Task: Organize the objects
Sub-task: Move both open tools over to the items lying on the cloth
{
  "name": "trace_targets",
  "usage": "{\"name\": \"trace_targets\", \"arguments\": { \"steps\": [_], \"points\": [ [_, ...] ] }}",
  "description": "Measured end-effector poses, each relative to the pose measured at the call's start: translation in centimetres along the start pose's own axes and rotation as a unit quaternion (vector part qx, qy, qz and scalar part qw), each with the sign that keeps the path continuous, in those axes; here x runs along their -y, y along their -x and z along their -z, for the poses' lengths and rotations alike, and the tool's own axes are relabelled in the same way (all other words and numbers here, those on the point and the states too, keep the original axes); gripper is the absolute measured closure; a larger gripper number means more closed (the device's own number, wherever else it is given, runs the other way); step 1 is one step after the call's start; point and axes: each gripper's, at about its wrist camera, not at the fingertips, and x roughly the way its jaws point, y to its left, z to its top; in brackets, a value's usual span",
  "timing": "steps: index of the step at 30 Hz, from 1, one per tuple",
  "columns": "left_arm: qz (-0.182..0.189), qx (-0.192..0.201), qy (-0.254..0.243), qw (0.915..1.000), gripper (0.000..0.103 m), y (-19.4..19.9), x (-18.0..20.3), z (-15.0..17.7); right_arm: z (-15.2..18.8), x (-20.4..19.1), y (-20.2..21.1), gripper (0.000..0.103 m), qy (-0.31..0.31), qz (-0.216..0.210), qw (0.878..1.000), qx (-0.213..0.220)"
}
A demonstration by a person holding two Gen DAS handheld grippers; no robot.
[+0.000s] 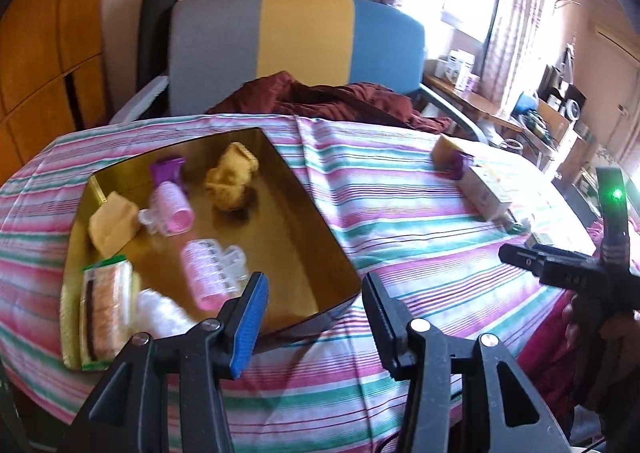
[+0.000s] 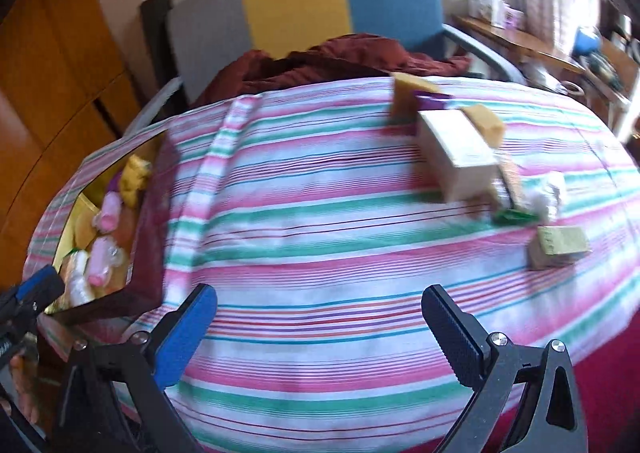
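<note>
An open gold-lined box (image 1: 340,249) sits on the striped tablecloth (image 1: 400,205) at the left. It holds two pink hair rollers (image 1: 174,209) (image 1: 208,273), a crumpled yellow cloth (image 1: 232,177), a yellow sponge (image 1: 110,223), a wrapped packet (image 1: 106,301) and a white fluffy wad (image 1: 160,313). My left gripper (image 1: 314,281) hovers open over the box's near right corner, empty. In the right wrist view, loose items lie at the far right: a cream carton (image 2: 456,149), yellow sponges (image 2: 406,97), a purple piece (image 2: 432,99), a small olive box (image 2: 558,247). My right gripper (image 2: 320,293) stands open above bare cloth, empty.
A chair (image 1: 304,37) with a grey, yellow and blue back stands behind the table, a maroon cloth (image 1: 332,101) heaped on its seat. A cluttered desk (image 1: 540,113) is at the far right and a wooden wardrobe (image 1: 40,53) at the left. A hand (image 1: 580,325) holds the right gripper.
</note>
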Motion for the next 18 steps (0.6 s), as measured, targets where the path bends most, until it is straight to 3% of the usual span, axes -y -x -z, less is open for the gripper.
{"name": "trace_targets", "arguments": {
  "steps": [6, 14, 18],
  "points": [
    [0.037, -0.031, -0.015, 0.9987, 0.034, -2.0, 2.0, -1.3, -1.9, 3.9, 2.1, 0.0, -0.021, 0.044, 0.999, 0.023],
    [0.071, -0.087, -0.029, 0.9933, 0.034, -6.2, 6.1, -3.7, -5.5, 10.9, 4.3, 0.0, -0.077, 0.106, 0.989, 0.073],
    [0.093, -0.111, -0.036, 0.9888, 0.034, -8.7, 8.8, -5.1, -5.8, 13.7, 4.1, 0.0, -0.113, 0.099, 0.985, 0.088]
  ]
}}
